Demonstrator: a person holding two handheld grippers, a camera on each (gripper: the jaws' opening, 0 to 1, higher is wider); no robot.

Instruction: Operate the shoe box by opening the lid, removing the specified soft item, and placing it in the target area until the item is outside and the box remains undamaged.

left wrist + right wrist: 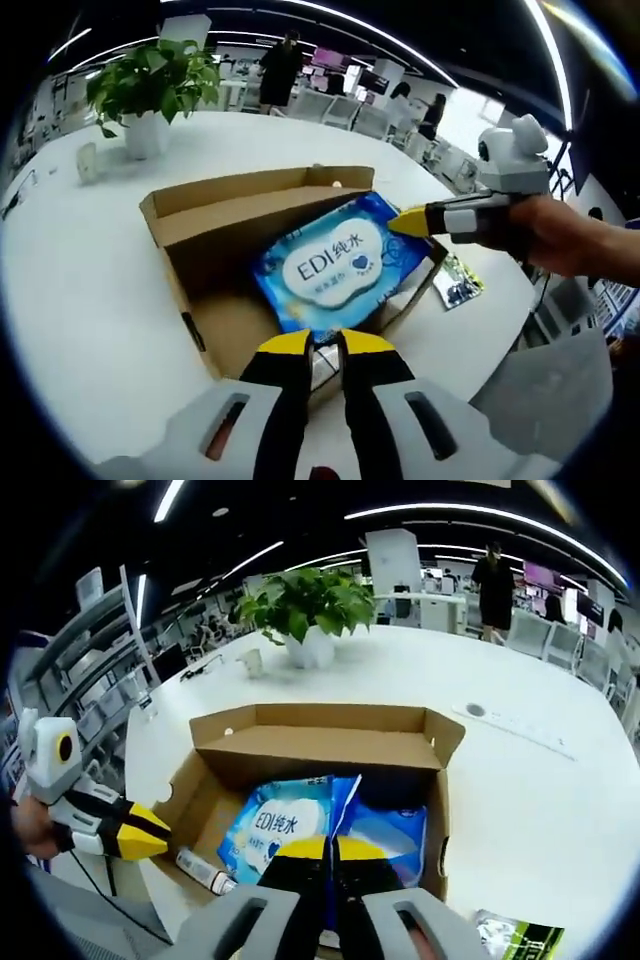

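Two grippers work at an open cardboard shoe box (200, 225) on a white round table (90, 290). Its lid stands folded back on the far side. A blue soft pack of wet wipes (340, 265), with a white oval label bearing "EDI" and Chinese characters, rests tilted in the box, its upper end propped on the box's right rim. In the left gripper view its long axis runs from lower left to upper right.

The left gripper (318, 345) sits at the near box wall with its yellow-tipped jaws slightly apart, holding nothing. In the right gripper view, the right gripper (333, 848) has its jaws pressed together on the edge of the wet wipes, which stands up as a thin blue fold between the tips. A small tube (205, 871) lies in the box's near left corner. A potted plant (305, 605) stands on the far side of the table.
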